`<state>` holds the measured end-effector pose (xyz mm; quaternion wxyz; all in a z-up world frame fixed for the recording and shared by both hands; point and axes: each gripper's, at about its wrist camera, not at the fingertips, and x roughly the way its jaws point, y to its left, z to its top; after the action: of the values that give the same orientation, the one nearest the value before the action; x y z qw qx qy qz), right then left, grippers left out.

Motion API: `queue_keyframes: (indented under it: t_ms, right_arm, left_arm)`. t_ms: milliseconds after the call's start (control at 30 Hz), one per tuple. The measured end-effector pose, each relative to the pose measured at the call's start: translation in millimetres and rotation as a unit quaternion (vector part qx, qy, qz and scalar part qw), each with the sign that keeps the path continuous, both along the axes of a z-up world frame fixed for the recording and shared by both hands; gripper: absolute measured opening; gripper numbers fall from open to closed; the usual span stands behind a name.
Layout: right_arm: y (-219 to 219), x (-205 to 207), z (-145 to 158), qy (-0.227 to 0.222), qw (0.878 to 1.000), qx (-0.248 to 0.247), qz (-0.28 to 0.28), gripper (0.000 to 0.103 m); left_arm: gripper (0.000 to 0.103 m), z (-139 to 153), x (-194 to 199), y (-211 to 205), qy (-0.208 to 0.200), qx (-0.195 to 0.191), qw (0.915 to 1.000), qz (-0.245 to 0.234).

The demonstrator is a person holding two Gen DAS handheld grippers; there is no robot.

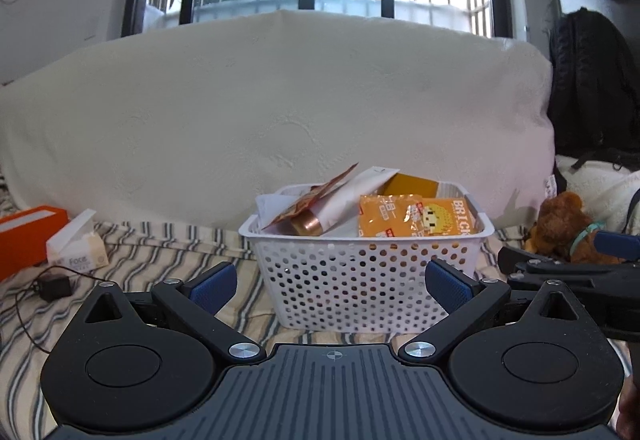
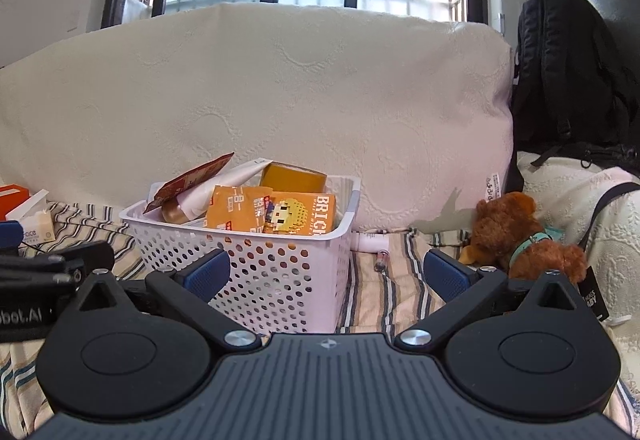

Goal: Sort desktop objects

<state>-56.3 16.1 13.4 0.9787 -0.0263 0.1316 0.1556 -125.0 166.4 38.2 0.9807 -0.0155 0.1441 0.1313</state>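
Basket (image 1: 360,280) ahead, between open left tongs (image 1: 330,286)

Two matching handheld grippers, left gripper (image 1: 332,286) and right gripper (image 2: 327,278). Each has a ribbed dark grey body with a small crosshair mark, black round-hubbed link arms with triangular cutouts, silver screws, and blue textured finger pads (image 2: 447,274).

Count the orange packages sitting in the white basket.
2 that I can make out: the orange BRICK packet leaning at the front of the white basket, and an orange box standing behind it. Others may be hidden beneath the pile.
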Motion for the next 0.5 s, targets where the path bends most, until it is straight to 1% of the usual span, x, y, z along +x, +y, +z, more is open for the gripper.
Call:
queue_keyframes:
  t_ms: [100, 233, 400, 433, 500]
  right_arm:
    - [0.2, 4.1, -1.7, 0.008, 1.000, 0.005, 0.000, 0.102]
    - [1.0, 5.8, -2.9, 0.007, 1.000, 0.003, 0.002, 0.102]
    - [-0.3, 9.4, -4.6, 0.012, 1.000, 0.008, 0.004, 0.102]
    - [-0.3, 10.0, -5.2, 0.012, 1.000, 0.009, 0.004, 0.102]
    - [0.0, 11.3, -6.2, 0.016, 1.000, 0.009, 0.005, 0.102]
  left_arm:
    - [0.103, -0.1, 3.4, -0.2, 0.004, -0.010, 0.9999, 0.003]
    - [0.103, 0.2, 5.8, 2.4, 0.006, -0.037, 0.9990, 0.024]
    - [0.103, 2.1, 5.1, 8.7, -0.005, -0.075, 0.9971, 0.012]
    - [0.103, 2.2, 5.0, 8.6, -0.006, -0.080, 0.9967, 0.012]
    - [0.103, 2.0, 5.8, 6.0, -0.005, -0.076, 0.9969, 0.019]
